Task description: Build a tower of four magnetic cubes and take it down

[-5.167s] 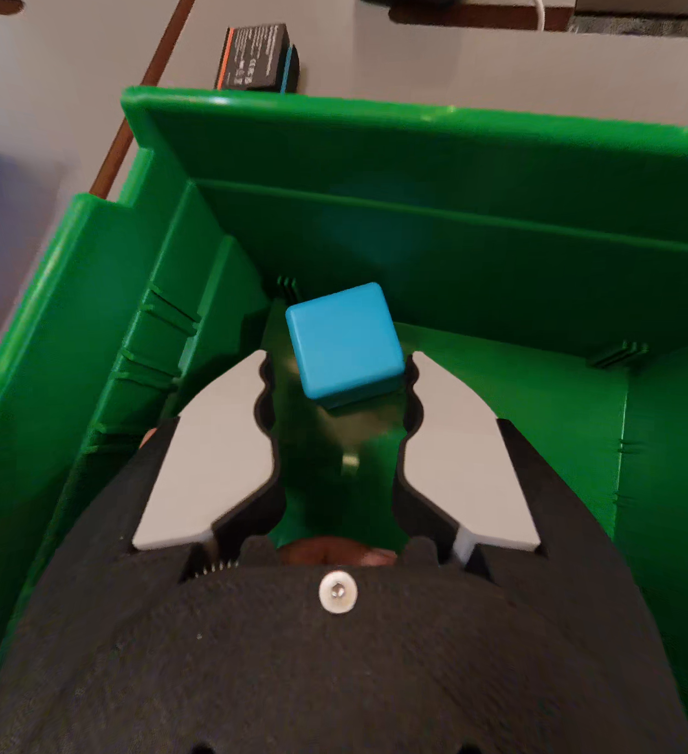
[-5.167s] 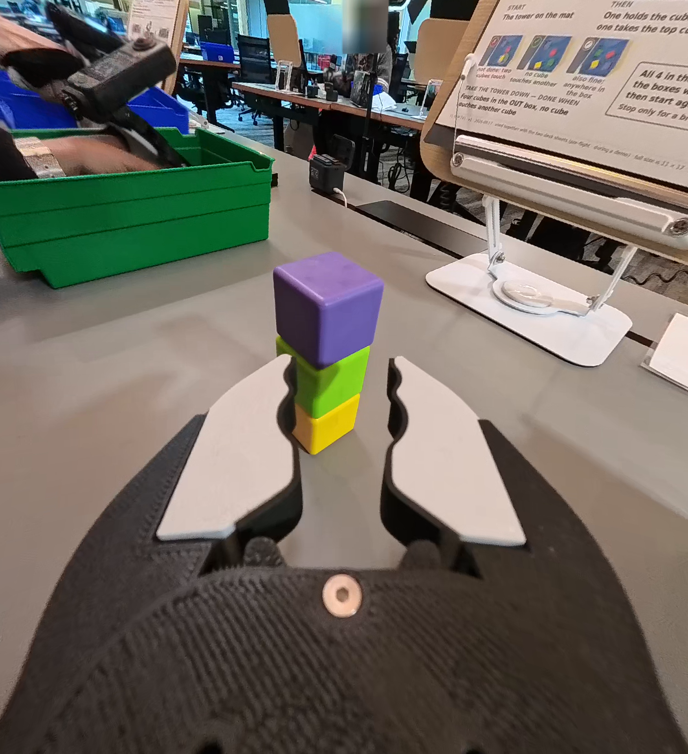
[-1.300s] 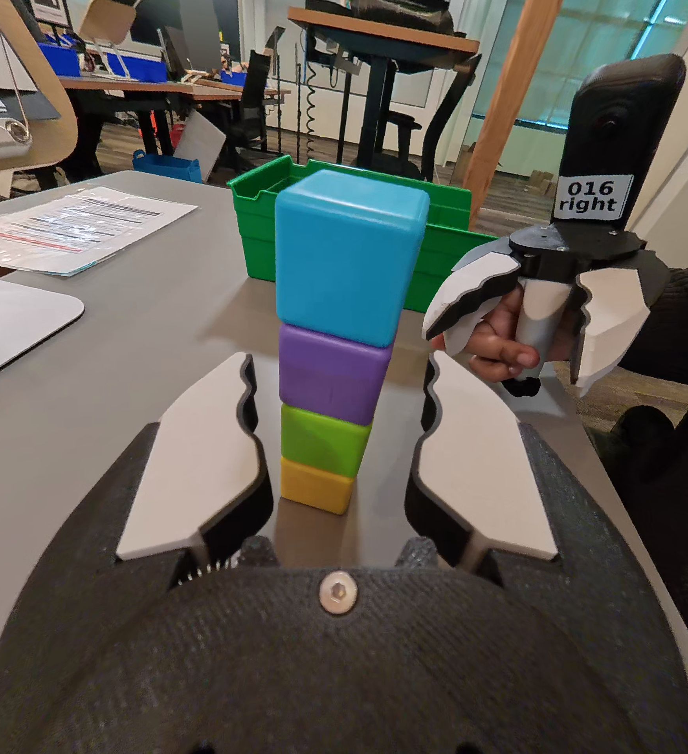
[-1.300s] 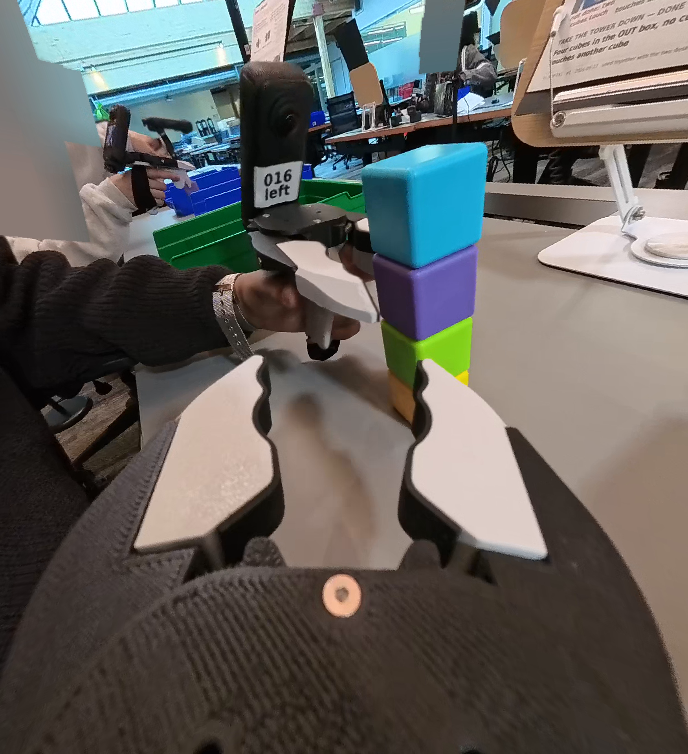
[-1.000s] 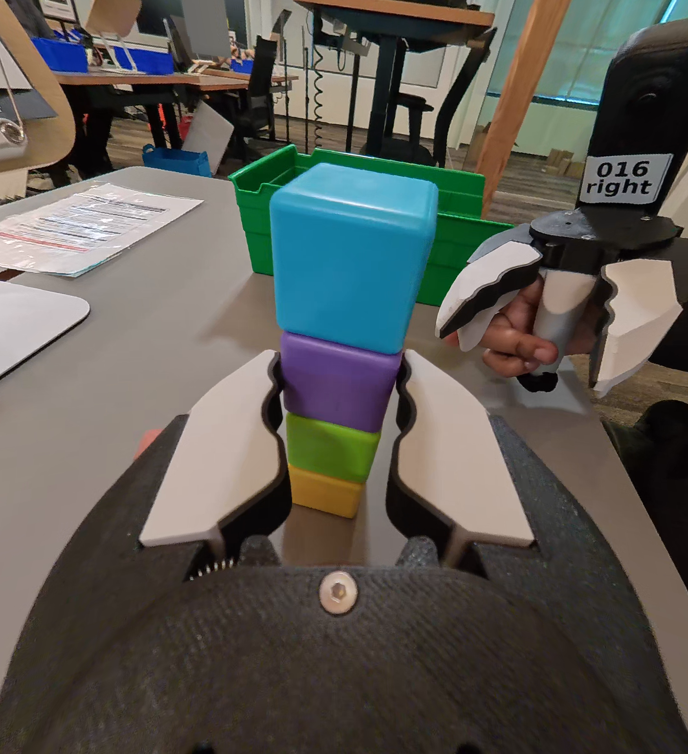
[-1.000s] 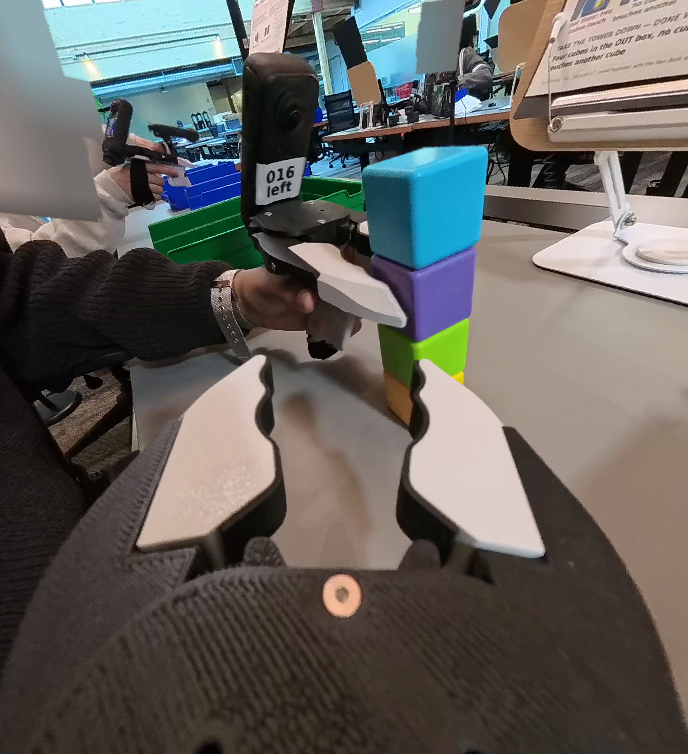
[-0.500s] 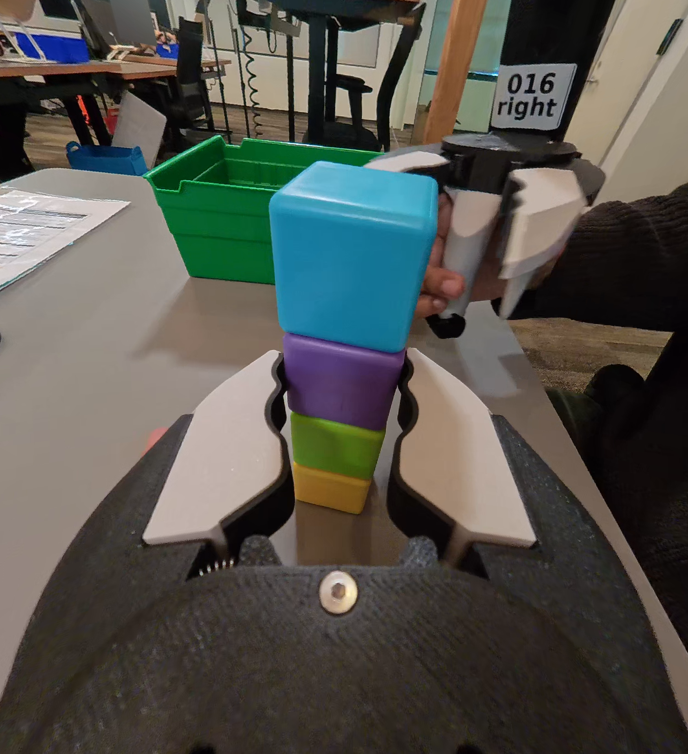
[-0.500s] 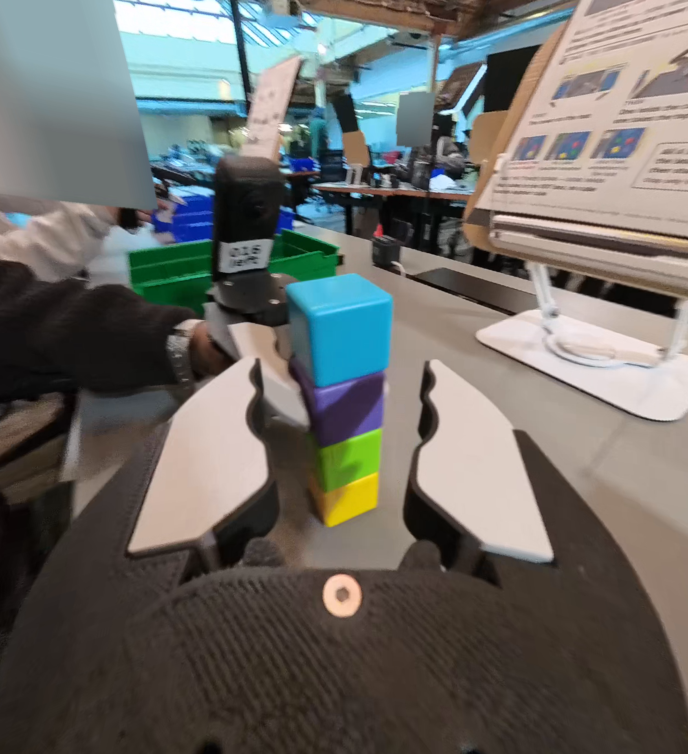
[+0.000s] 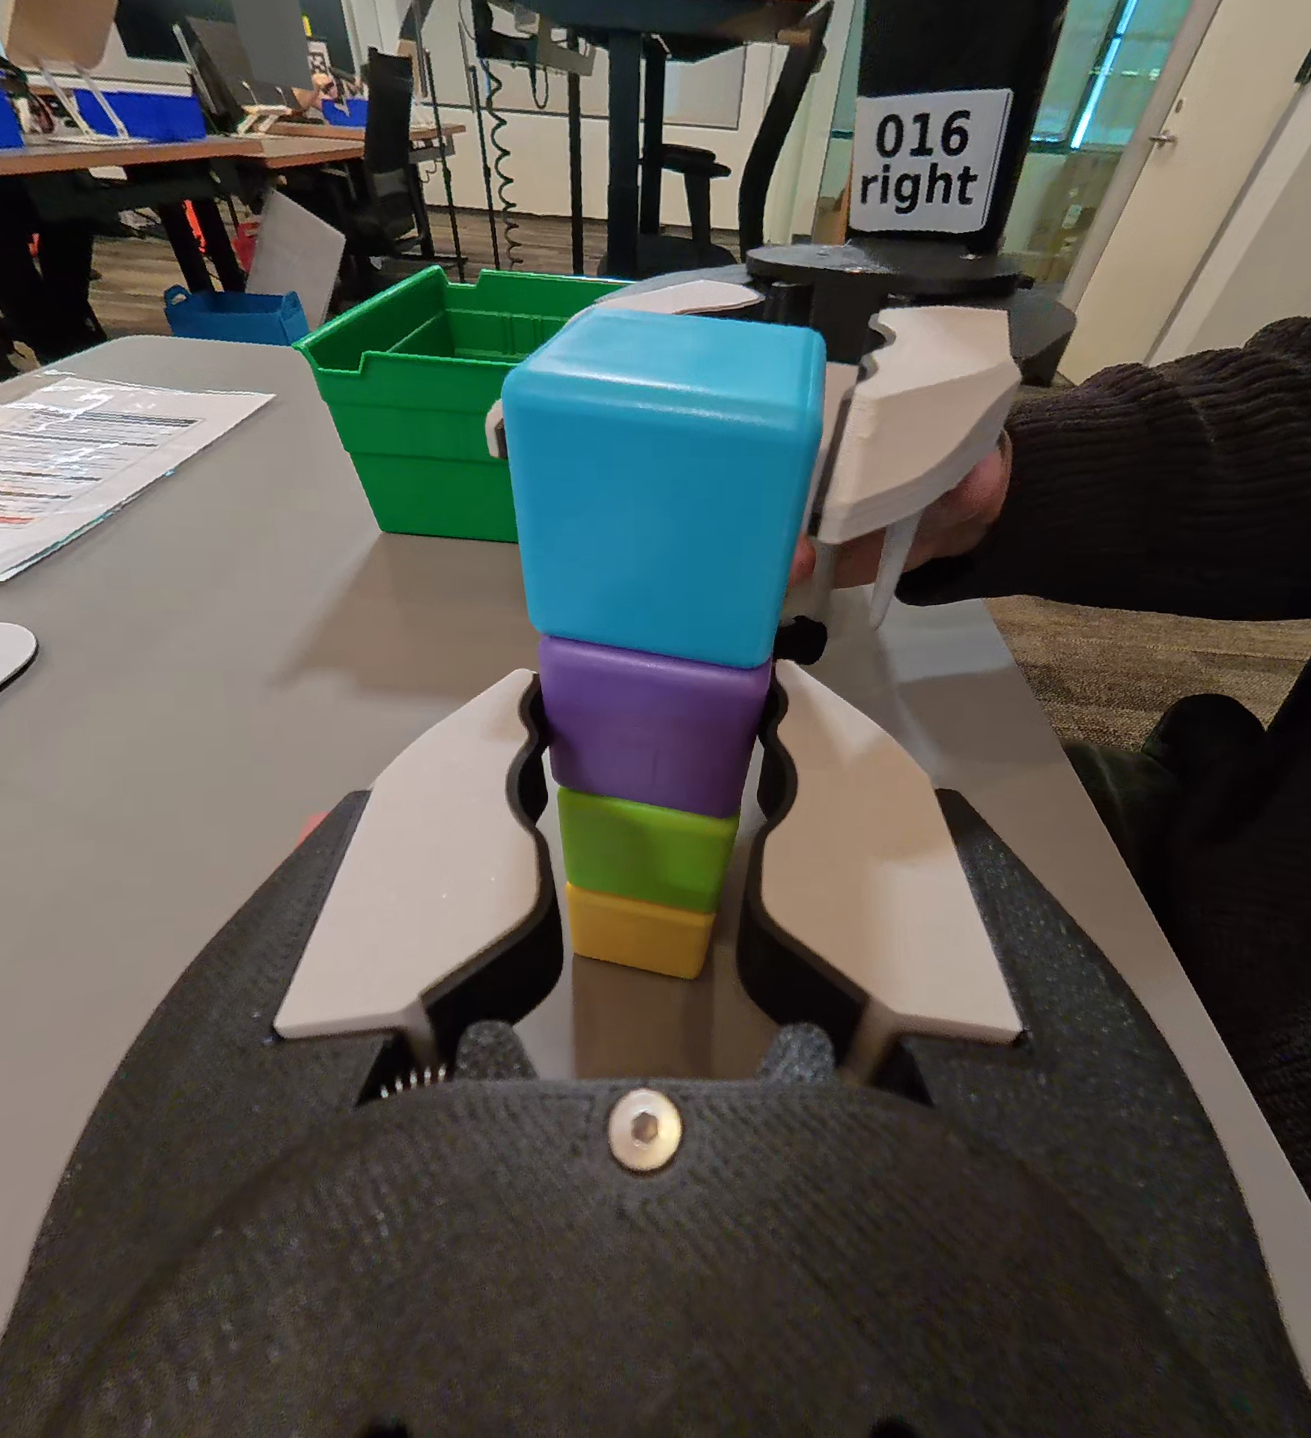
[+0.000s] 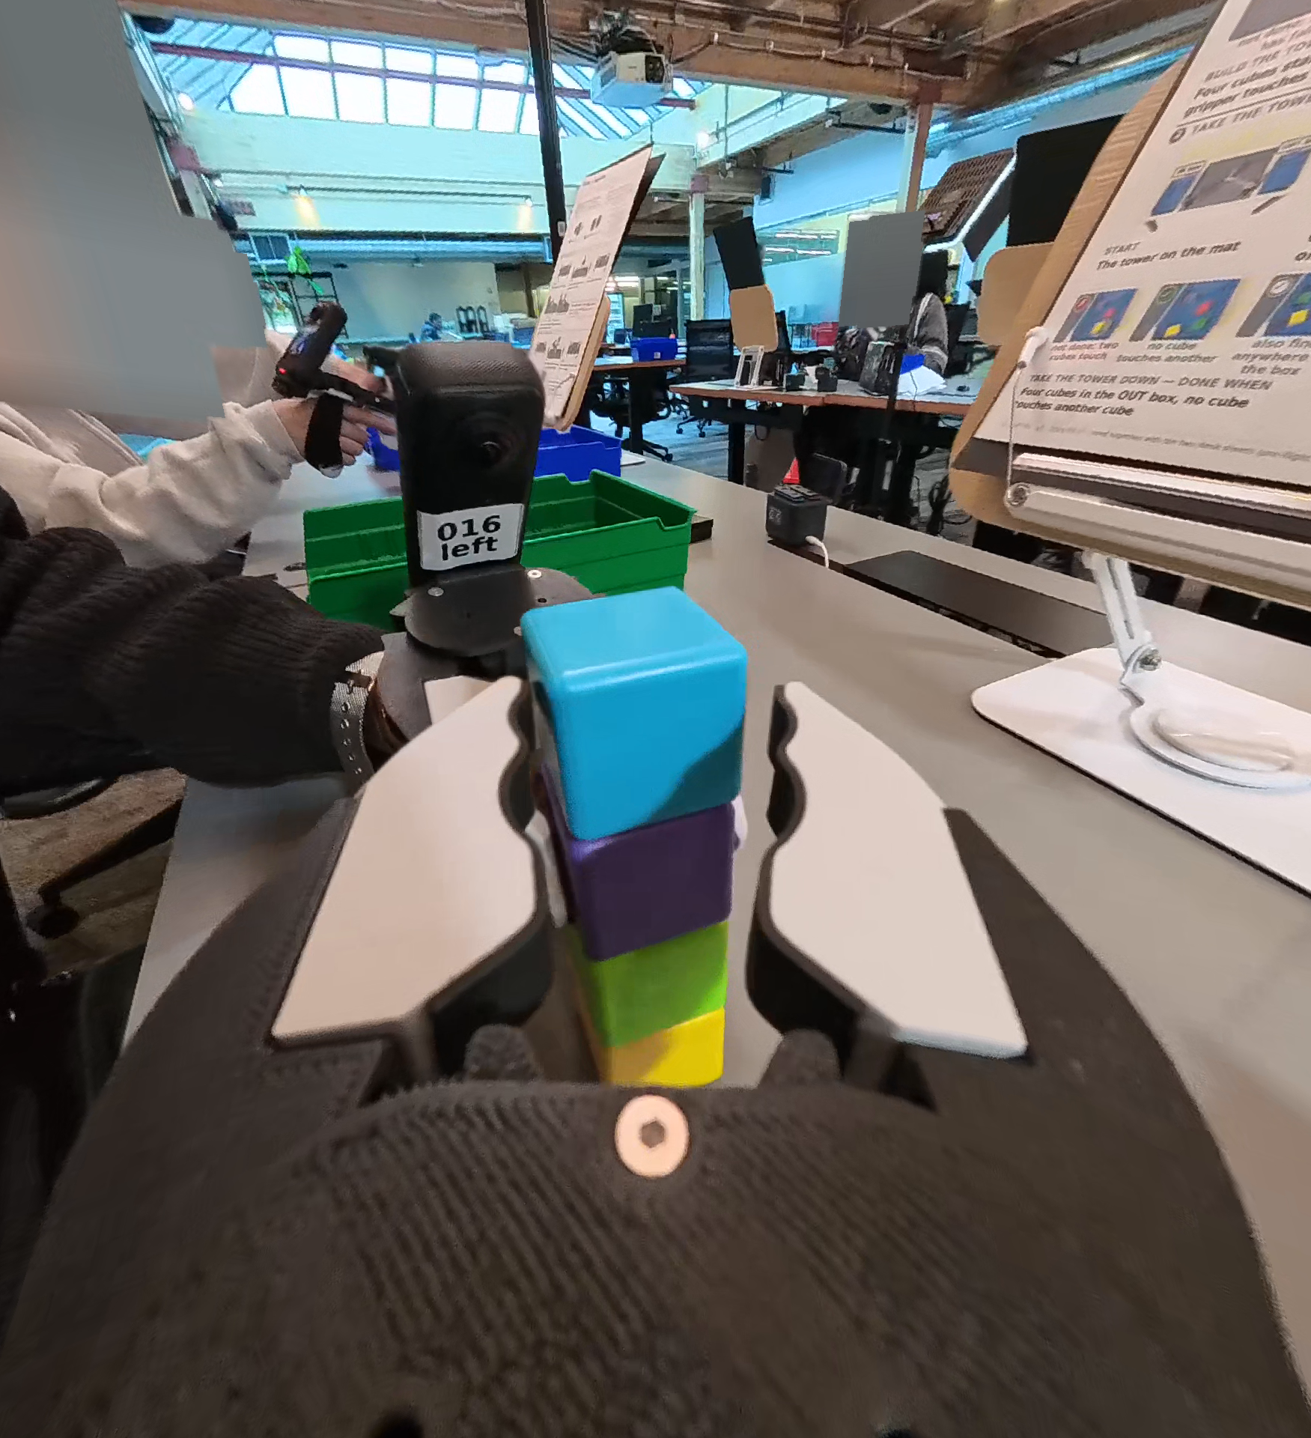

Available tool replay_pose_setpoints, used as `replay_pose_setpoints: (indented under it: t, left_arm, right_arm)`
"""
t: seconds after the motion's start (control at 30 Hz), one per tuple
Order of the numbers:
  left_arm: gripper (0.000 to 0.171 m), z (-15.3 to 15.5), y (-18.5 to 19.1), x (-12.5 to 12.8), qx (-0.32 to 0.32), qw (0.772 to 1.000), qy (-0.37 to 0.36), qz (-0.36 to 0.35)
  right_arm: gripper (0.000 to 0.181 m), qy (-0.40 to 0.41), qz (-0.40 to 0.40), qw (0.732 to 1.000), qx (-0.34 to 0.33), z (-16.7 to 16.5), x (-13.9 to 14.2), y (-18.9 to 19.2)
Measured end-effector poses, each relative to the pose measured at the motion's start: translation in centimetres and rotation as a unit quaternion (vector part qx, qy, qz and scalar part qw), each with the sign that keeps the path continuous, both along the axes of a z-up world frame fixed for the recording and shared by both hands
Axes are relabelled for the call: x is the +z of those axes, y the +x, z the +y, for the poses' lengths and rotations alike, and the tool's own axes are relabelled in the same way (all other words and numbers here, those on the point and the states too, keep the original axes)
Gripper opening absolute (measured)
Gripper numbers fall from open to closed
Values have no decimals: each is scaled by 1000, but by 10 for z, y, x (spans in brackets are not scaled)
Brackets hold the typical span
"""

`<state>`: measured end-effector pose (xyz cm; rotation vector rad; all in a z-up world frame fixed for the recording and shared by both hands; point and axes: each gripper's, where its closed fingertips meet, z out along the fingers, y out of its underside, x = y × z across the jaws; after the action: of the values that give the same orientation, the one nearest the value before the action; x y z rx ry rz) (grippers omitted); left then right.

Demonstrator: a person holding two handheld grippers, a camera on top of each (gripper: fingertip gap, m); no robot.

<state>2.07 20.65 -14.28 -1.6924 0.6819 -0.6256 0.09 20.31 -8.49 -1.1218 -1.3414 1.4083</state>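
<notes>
On the grey table stands a four-cube tower: a yellow cube at the bottom, a green cube on it, then a purple cube, and a blue cube on top. The left gripper has its fingers pressed against both sides of the purple cube, pinching it. The right gripper straddles the blue cube with its fingers spread; its left finger looks close to the cube, while a clear gap shows at the other side. A green bin sits on the table behind the tower, and a white document stand is off to one side.
</notes>
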Motion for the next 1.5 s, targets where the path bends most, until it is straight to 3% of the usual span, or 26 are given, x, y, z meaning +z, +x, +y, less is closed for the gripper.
replay_pose_setpoints:
  t: [0.3, 0.47, 0.63, 0.8, 0.93, 1.0, 1.1, 1.27, 1.33, 1.4, 1.5]
  left_arm:
    - [53, 1, 0, 0, 5, 1000, 0, 3]
    - [51, 4, -4, -1, 18, 1000, 1, 7]
    - [51, 2, 0, -1, 12, 1000, 5, 16]
    - [51, 1, 1, -1, 13, 1000, 6, 19]
    - [51, 1, 1, -1, 13, 1000, 8, 16]
    - [51, 1, 1, -1, 13, 1000, 9, 15]
    - [51, 1, 1, -1, 15, 1000, 12, 13]
    - [51, 1, 1, -7, 15, 999, 3, 29]
    - [51, 1, 2, -10, 18, 999, 3, 40]
    - [51, 2, 2, -12, 18, 999, 2, 46]
    - [51, 1, 2, -13, 18, 999, 0, 45]
  right_arm:
    - [51, 16, 6, 1000, 4, 0, 1, 1]
    - [51, 112, 14, 992, -59, 6, 7, 1]
    - [51, 63, 62, 992, -89, 16, 44, 13]
    - [51, 99, 63, 978, -174, 52, 91, 41]
    - [51, 162, -3, 943, -290, 113, 114, 85]
    - [51, 192, -77, 913, -351, 153, 100, 110]
    - [51, 227, -211, 855, -415, 214, 58, 145]
    - [51, 131, -424, 834, -329, 260, -40, 151]
    - [51, 114, -497, 809, -293, 267, -72, 151]
    - [51, 122, -549, 780, -275, 276, -94, 151]
    - [51, 117, -581, 766, -249, 281, -112, 143]
